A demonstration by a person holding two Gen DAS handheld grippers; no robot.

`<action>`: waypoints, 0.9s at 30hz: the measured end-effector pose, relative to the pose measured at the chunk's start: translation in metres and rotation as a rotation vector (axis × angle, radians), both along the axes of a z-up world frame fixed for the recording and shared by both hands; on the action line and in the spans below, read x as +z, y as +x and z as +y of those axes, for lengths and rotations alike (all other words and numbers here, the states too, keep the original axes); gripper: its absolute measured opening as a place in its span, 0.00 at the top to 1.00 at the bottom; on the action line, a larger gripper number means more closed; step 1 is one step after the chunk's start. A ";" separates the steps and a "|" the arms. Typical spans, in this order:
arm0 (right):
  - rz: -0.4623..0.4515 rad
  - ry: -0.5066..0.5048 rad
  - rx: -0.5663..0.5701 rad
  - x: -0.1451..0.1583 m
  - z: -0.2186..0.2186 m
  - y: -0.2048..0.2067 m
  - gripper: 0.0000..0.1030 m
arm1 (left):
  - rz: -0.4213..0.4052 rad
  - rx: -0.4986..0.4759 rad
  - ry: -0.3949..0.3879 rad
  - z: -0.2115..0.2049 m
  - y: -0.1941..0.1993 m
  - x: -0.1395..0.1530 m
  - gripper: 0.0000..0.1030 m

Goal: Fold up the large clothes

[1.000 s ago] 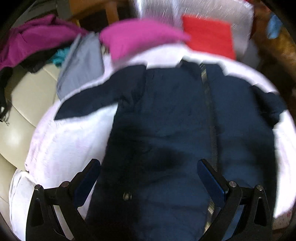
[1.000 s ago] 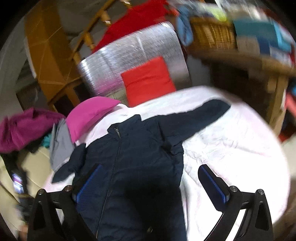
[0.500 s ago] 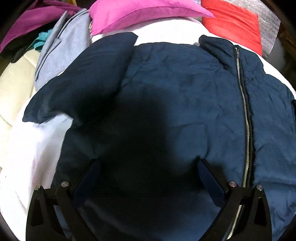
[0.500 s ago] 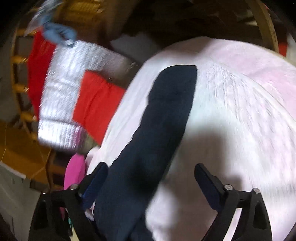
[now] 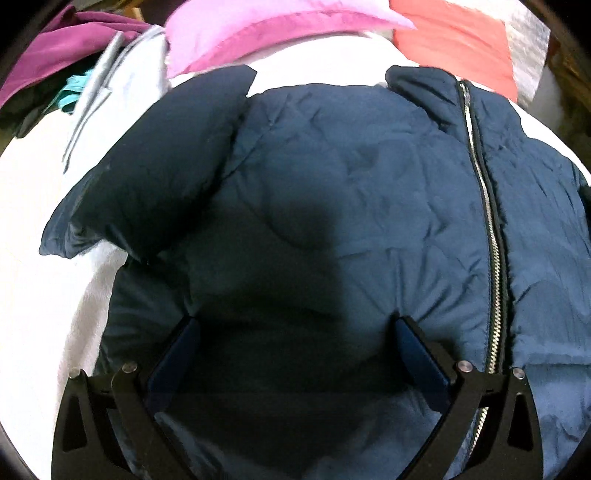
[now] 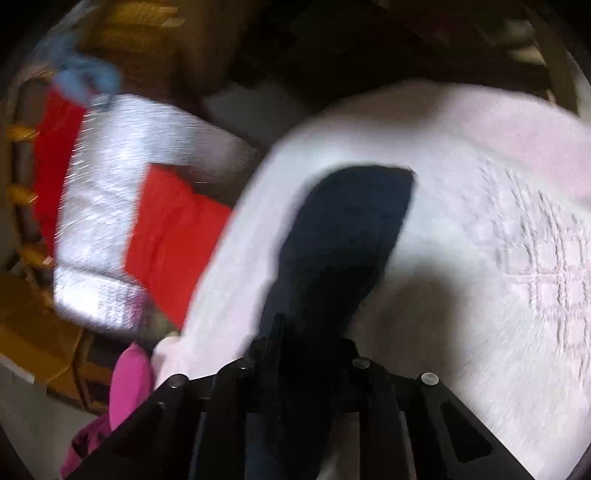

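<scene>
**Jacket flat, first sleeve fold just starting**

On your left side, the left gripper (image 5: 295, 328) has its jaws spread wide and grasping nothing; its tips hover over, or press lightly on, the lower front of the navy jacket (image 5: 351, 206), and you cannot tell which. The jacket lies face up and zipped on the white bedspread (image 5: 40, 295), its zipper (image 5: 487, 229) running down toward you. The left-hand sleeve (image 5: 147, 177) sticks out to the side, unfolded. Beyond it sit a pink pillow (image 5: 266, 33) and a red cushion (image 5: 454, 40).

Moving to your right side, the right gripper (image 6: 291, 332) is closing its jaws, and they look clenched on the right-hand sleeve (image 6: 343, 236) partway along its length. That sleeve stretches straight out across the bedspread, its cuff well beyond the jaws. The view is blurred, so the exact pinch is hard to read.

By my reckoning you are at the very beginning: the spreading is done, but no fold is made. Both sleeves need bringing in, then the body folding.
</scene>
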State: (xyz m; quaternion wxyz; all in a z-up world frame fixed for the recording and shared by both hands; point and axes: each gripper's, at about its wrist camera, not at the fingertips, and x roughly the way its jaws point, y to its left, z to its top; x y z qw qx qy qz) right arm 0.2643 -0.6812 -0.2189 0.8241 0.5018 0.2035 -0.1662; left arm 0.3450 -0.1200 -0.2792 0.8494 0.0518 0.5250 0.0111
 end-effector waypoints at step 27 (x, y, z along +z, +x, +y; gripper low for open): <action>0.021 0.092 0.771 0.022 0.357 0.029 0.22 | -0.358 0.332 -0.088 0.137 -0.032 0.097 0.00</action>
